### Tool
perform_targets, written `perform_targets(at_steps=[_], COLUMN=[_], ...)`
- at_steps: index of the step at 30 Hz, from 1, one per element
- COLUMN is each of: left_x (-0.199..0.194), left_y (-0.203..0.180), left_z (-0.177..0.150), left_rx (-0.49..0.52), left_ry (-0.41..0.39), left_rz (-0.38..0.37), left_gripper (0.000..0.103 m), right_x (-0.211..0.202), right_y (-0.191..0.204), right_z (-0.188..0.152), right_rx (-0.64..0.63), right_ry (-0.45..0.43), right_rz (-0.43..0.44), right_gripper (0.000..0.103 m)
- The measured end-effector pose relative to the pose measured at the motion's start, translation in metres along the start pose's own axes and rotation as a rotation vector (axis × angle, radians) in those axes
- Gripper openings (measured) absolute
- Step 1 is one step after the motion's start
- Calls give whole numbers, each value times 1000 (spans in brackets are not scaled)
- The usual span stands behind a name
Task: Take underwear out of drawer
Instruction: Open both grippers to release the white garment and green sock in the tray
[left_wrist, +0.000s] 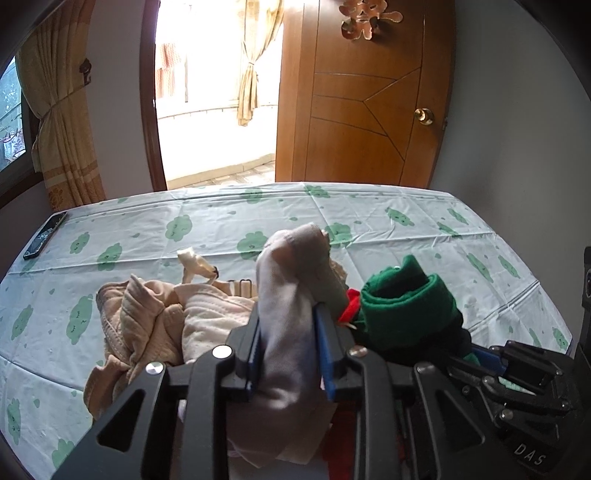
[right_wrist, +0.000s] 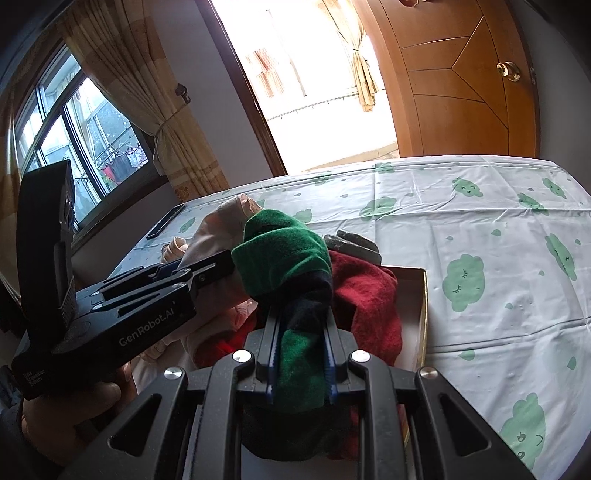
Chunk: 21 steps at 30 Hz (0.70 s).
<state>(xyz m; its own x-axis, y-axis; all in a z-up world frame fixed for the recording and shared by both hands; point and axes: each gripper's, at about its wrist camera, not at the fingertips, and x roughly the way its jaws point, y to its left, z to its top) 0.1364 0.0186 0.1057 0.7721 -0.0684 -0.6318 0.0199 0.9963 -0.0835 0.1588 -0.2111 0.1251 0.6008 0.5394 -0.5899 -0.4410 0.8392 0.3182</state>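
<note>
Clamping soft pale grey cloth (left_wrist: 284, 325), the left gripper (left_wrist: 288, 354) is angling upward; the right gripper (right_wrist: 301, 354) is pinching fuzzy green fabric (right_wrist: 284, 251) above the cardboard drawer (right_wrist: 421, 306).

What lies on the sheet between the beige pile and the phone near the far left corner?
Nothing: in the left wrist view, only bare cloud-print sheet runs from the beige pile to the phone.
</note>
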Motion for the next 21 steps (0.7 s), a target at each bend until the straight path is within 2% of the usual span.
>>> perform_targets(at_steps=[2, 3, 4, 5, 7, 21], left_x=[-1, -2, -3, -4, -6, -25], left_y=[1, 1, 1, 0, -2, 4], left_z=[0, 0, -1, -1, -2, -5], left_rx=[-12, -15, -17, -17, -11, -31], left_ry=[-2, -3, -5, -6, -9, -30], left_rz=[-10, -14, -13, -14, -18, -42], left_gripper=[41, 44, 48, 53, 56, 65], right_x=[0, 2, 3, 3, 2, -20], right_y=[0, -1, -1, -1, 2, 15], right_z=[-1, -2, -3, -4, -7, -17], right_rx=[0, 4, 8, 10, -5, -37], right_ry=[2, 6, 9, 10, 1, -42], right_rz=[-4, -10, -11, -6, -11, -23], right_gripper=[39, 53, 60, 61, 61, 66])
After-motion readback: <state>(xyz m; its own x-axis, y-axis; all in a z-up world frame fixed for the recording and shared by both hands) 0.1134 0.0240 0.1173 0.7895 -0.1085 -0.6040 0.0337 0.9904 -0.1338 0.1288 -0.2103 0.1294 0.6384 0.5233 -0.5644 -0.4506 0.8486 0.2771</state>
